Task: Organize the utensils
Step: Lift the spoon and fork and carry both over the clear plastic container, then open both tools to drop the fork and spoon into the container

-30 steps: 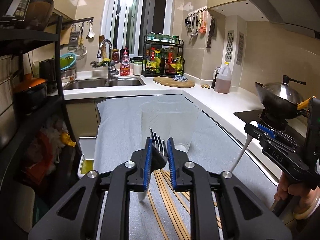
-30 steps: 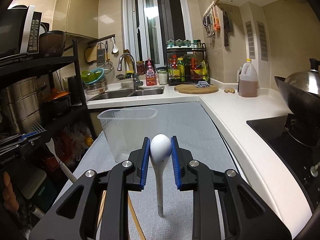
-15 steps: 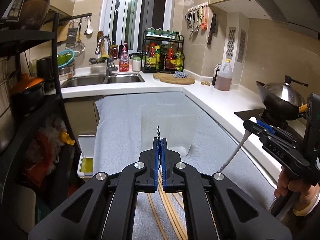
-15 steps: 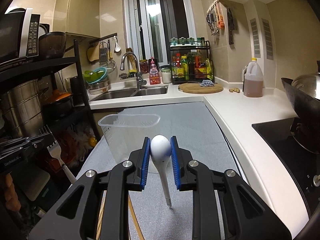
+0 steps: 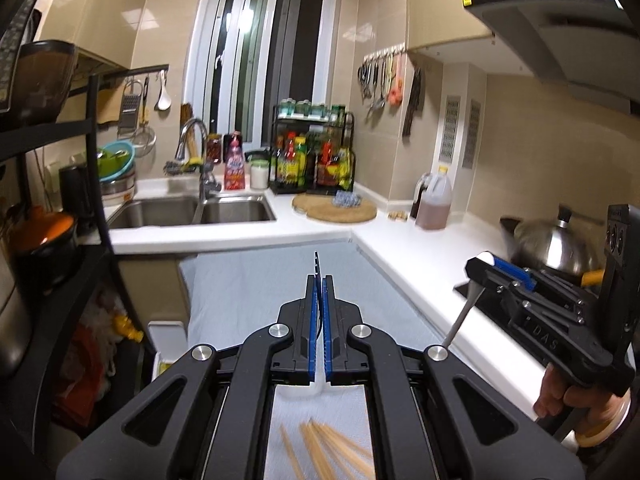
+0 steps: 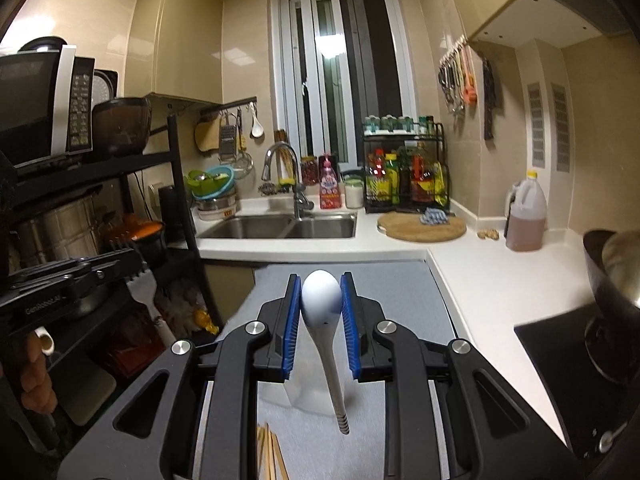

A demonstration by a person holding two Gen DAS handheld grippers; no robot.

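Covering the table, a grey mat (image 6: 360, 280) meets white countertop (image 6: 492, 280).

in the left wrist view the fork (image 5: 317, 265) shows only as a thin edge above the left claw (image 5: 319, 308), its handle hidden behind the pads. the chopsticks (image 5: 328, 454) at the bottom are blurred and cut off by the frame edge. the clear container (image 5: 298, 391) is mostly hidden behind the claw. in the right wrist view the spoon (image 6: 325, 320) covers part of the container (image 6: 298, 394), and the wok (image 6: 612, 280) at the right is blurred and cropped.
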